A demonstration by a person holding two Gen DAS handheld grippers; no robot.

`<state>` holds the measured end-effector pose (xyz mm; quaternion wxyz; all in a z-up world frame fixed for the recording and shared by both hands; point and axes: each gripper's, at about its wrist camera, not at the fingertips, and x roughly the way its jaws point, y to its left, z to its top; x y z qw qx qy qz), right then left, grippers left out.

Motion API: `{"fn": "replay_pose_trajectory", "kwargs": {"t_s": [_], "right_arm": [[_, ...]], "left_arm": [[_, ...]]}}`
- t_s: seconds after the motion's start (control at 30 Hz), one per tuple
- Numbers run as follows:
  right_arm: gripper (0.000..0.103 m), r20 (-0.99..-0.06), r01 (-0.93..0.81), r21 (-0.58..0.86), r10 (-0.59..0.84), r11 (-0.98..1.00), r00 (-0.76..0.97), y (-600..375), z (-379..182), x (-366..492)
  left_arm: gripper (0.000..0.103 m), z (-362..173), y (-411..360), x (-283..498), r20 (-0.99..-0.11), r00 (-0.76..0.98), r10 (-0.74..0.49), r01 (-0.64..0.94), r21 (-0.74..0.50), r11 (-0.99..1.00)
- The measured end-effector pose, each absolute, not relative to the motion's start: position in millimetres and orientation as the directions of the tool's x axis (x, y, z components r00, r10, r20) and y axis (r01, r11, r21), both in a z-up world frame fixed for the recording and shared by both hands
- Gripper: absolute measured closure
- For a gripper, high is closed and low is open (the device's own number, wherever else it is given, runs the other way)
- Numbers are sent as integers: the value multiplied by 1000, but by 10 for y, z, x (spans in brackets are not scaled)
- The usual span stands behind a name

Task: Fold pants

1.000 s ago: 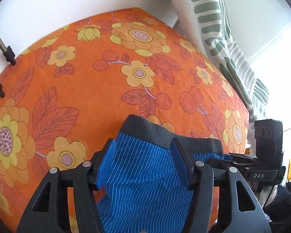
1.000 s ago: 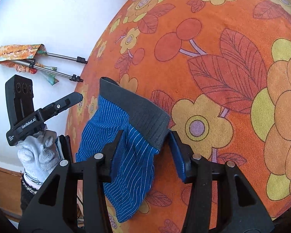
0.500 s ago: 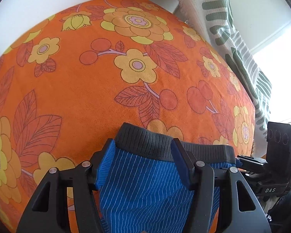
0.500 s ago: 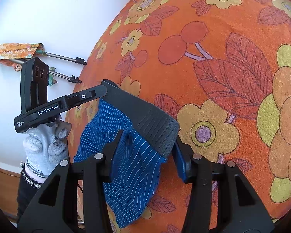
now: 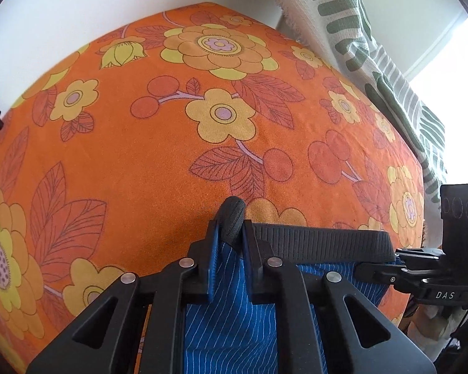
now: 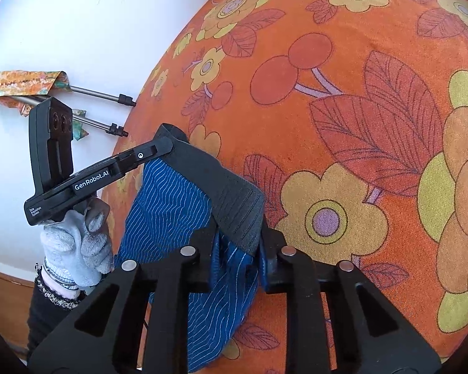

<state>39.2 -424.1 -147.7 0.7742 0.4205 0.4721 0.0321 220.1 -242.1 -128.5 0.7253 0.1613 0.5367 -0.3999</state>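
**Both hand-held grippers clamp the waistband of the blue pants**

The left hand-held gripper [image 5: 227, 237] has just been closing, and its jaws now pinch one end of the dark ribbed waistband [image 5: 321, 243], which bunches up into a small hump between the blue pads. The right hand-held gripper [image 6: 238, 243] has likewise just been closing; its jaws press on the other end of the same waistband, with blue cloth gathered between them. In the left wrist view the right one's black body shows at the right edge, gripping the band's far end; in the right wrist view the left one reaches in from the left, held by a hand in a grey knitted glove [image 6: 78, 249] with a dark sleeve below it.

The waistband stretches taut between the two grips. Below it, the blue pants [image 5: 234, 327], striped with thin pale lines, run down towards the cameras; how far they reach is out of sight.

The waistband sits near the front edge of a surface covered by an orange cloth [image 5: 140, 155] printed with yellow flowers, red cherries and leaves. Whether it rests on the cloth or is lifted just above it is unclear. A white and green patterned fabric [image 5: 343, 15] hangs along the cloth's far right side. Beyond the left edge, against a white wall, two thin metal rods [image 6: 99, 93] carry a scrap of colourful cloth.
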Motion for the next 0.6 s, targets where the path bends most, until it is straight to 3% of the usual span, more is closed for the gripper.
{"fn": "replay_pose_trajectory", "kwargs": {"t_s": [0.4, 0.6], "right_arm": [[87, -704, 204, 592, 376, 780, 603, -3951, -1120, 346], [88, -696, 57, 478, 339, 876, 633, -3585, -856, 222]], "left_arm": [[95, -1040, -2086, 2122, -854, 153, -497, 716, -251, 652], [95, -887, -1738, 1967, -825, 206, -526, 685, -262, 680]]}}
